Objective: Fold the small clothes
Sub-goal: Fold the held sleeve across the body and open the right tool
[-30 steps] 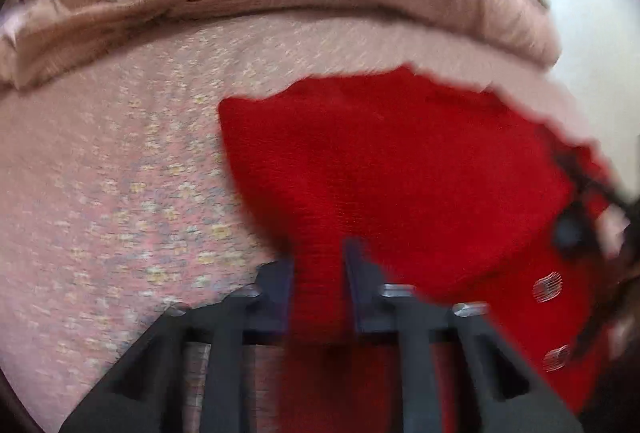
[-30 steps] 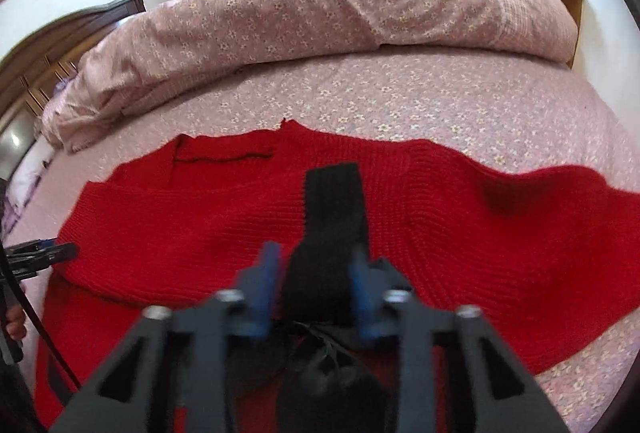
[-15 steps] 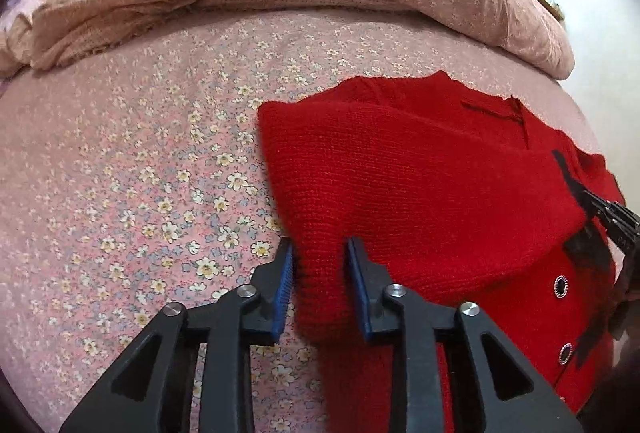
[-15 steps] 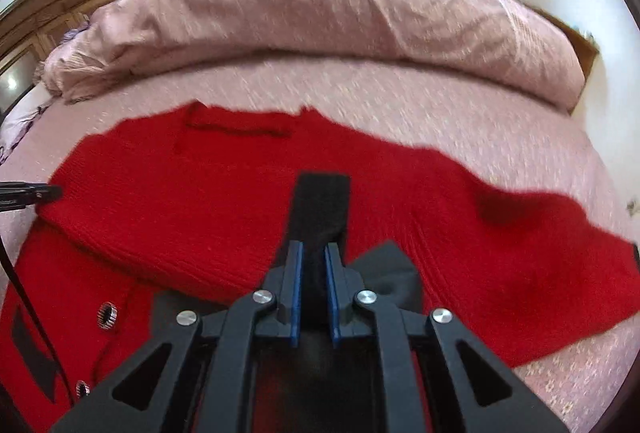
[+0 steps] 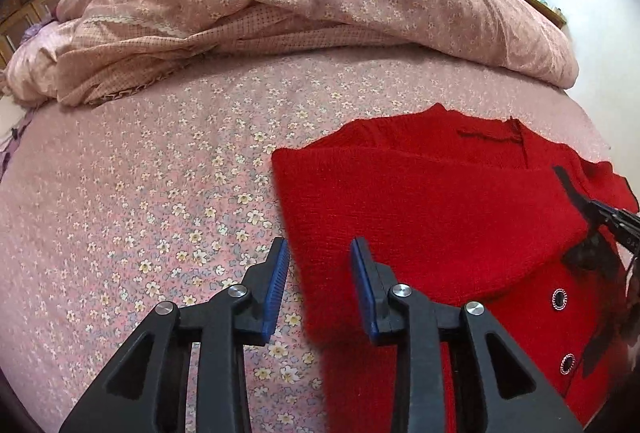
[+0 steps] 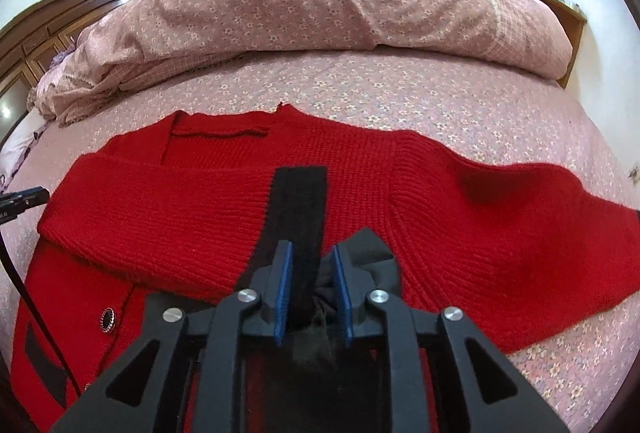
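Note:
A red knit cardigan with black trim and metal buttons lies on the bed; its left sleeve is folded across the body. In the left wrist view the cardigan fills the right half. My left gripper is open, its jaws standing either side of the folded sleeve's edge, holding nothing. My right gripper is open a little, with the black cuff of the folded sleeve lying between its jaws. The right sleeve lies spread out to the right.
The bed sheet is pink with small flowers. A bunched quilt lies along the far side of the bed. A dark wooden headboard stands at the left, a window at the back.
My left gripper has opened and let go of the red sleeve fold. My right gripper has opened slightly and released its grip on the black cuff. The sleeve now lies across the cardigan.

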### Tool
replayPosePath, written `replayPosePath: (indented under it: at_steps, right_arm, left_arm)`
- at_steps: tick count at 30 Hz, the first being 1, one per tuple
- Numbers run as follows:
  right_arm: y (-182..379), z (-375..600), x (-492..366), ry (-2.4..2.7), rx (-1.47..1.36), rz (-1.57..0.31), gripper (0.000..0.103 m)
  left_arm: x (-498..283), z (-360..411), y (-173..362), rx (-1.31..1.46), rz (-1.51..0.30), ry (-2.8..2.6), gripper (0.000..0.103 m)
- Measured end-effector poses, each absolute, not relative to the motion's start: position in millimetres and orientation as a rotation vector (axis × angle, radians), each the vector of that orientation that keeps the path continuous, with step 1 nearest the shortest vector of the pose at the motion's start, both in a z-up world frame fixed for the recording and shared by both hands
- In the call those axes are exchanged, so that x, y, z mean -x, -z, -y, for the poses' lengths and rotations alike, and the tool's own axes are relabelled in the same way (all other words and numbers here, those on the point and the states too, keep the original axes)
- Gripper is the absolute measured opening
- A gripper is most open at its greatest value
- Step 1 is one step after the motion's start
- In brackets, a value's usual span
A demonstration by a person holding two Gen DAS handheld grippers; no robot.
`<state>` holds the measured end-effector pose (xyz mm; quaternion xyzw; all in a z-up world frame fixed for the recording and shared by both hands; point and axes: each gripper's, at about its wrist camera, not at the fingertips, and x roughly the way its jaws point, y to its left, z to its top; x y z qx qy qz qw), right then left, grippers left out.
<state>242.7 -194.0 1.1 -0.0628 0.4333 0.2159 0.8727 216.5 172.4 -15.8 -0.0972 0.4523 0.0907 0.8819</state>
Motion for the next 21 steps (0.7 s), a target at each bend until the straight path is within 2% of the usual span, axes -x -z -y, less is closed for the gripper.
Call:
replayPosePath:
  at_steps: [10,12,14,19,21]
  right_arm:
    - [-16.4,260.9,-237.8,-0.405,-0.001,-0.867,0.026]
    - [-24.1,292.1,-236.5,-0.370,-0.044,-0.843,0.042]
    - [-30.0,332.5,-234.4,-0.317,-0.112,-0.818,0.050]
    - [-29.4,438.7,-227.4,-0.183,-0.303,-0.807,0.061]
    - [-28.9,479.3,-224.4,-0.137,-0.352,-0.795,0.070]
  left_arm:
    - [-225.9,-153.5,15.8,0.215,-0.904,-0.198,0.026]
    - [-226.4,-151.1,15.9,0.213,-0.898,-0.200,0.026]
    - [-227.2,-148.9,17.8,0.212,-0.899,-0.208,0.026]
    - [-230.7,-146.8,24.8,0.234,-0.908,-0.228,0.026]
    - [-232.3,-145.3,26.3,0.232,-0.903,-0.239,0.026]
